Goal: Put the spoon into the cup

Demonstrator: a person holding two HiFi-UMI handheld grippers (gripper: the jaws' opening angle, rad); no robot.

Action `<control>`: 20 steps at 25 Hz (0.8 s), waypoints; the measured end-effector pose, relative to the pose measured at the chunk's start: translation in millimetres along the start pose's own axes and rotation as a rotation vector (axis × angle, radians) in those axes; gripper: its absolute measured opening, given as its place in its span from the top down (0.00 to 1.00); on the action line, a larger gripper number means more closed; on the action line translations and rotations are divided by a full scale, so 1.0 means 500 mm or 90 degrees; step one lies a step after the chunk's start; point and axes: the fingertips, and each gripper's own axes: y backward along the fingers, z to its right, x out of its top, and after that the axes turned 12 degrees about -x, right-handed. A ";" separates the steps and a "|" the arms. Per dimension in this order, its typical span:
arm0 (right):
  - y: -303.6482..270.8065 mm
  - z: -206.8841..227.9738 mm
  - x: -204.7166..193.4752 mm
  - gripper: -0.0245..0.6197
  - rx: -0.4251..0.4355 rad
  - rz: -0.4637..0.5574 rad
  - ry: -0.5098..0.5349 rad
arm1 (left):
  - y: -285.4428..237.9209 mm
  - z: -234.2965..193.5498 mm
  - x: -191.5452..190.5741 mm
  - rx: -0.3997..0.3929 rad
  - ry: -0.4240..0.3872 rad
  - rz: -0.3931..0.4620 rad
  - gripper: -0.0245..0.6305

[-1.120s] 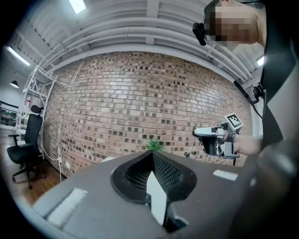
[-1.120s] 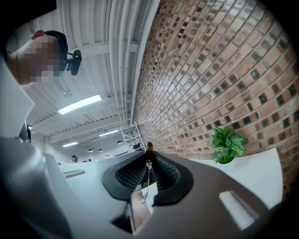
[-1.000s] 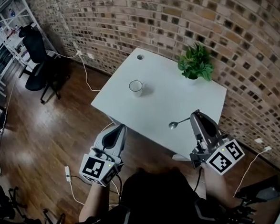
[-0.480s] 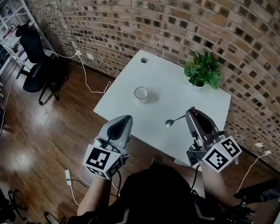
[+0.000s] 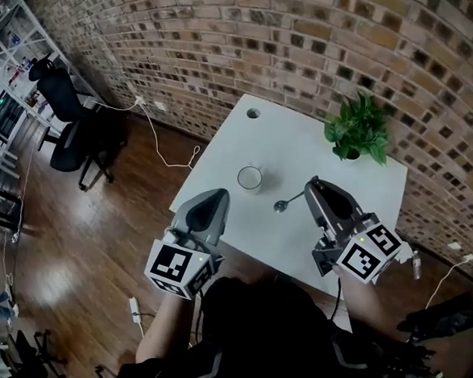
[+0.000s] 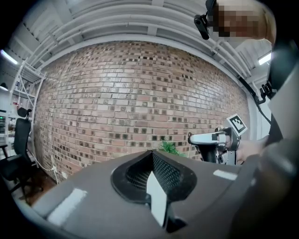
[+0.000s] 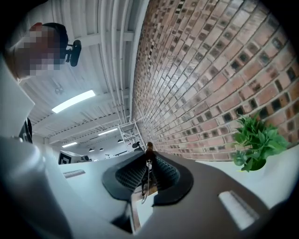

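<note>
The right tongs (image 5: 310, 185) clench the spoon (image 5: 289, 201) by its handle end, bowl toward the cup (image 5: 249, 177) (likely so it enters first), while the left tongs (image 5: 215, 197) hang closed, empty.

A brick wall (image 5: 330, 24) backs a white table (image 5: 298, 143) on wooden floor (image 5: 86, 235).

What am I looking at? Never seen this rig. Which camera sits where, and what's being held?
There is no robot here. A person holds a two-jaw gripper in each hand, and the marker cubes are part of the grippers. The top-down picture comes from a camera on the person's head. The other two come from cameras riding on each gripper, looking along its jaws. On the white table stand a cup and a potted plant. The right gripper is clamped on a spoon by its handle. The left gripper is shut and empty.
</note>
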 end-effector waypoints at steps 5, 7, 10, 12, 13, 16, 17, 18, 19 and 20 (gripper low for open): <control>-0.080 0.000 -0.013 0.89 -0.049 0.009 0.000 | -0.013 -0.083 -0.008 -0.050 0.009 -0.002 0.97; -0.116 -0.003 -0.019 0.90 -0.076 0.019 -0.004 | -0.017 -0.127 -0.012 -0.071 0.011 -0.005 0.97; -0.164 -0.008 -0.034 0.89 -0.119 0.027 0.004 | -0.025 -0.187 -0.013 -0.109 0.017 -0.001 0.97; -0.198 -0.005 -0.050 0.89 -0.148 0.027 0.010 | -0.032 -0.222 -0.017 -0.131 0.024 -0.001 0.97; -0.212 -0.002 -0.059 0.89 -0.162 0.027 0.010 | -0.036 -0.235 -0.021 -0.144 0.027 -0.003 0.97; -0.244 0.014 -0.091 0.89 -0.201 0.023 0.011 | -0.051 -0.262 -0.036 -0.183 0.034 -0.016 0.97; -0.254 0.020 -0.102 0.89 -0.208 0.019 0.014 | -0.056 -0.268 -0.041 -0.191 0.041 -0.019 0.97; -0.263 0.025 -0.114 0.89 -0.212 0.013 0.018 | -0.061 -0.272 -0.044 -0.197 0.047 -0.020 0.97; -0.271 0.033 -0.127 0.89 -0.215 0.007 0.021 | -0.067 -0.275 -0.046 -0.202 0.052 -0.020 0.97; -0.278 0.043 -0.142 0.90 -0.220 0.003 0.022 | -0.074 -0.276 -0.048 -0.205 0.054 -0.021 0.97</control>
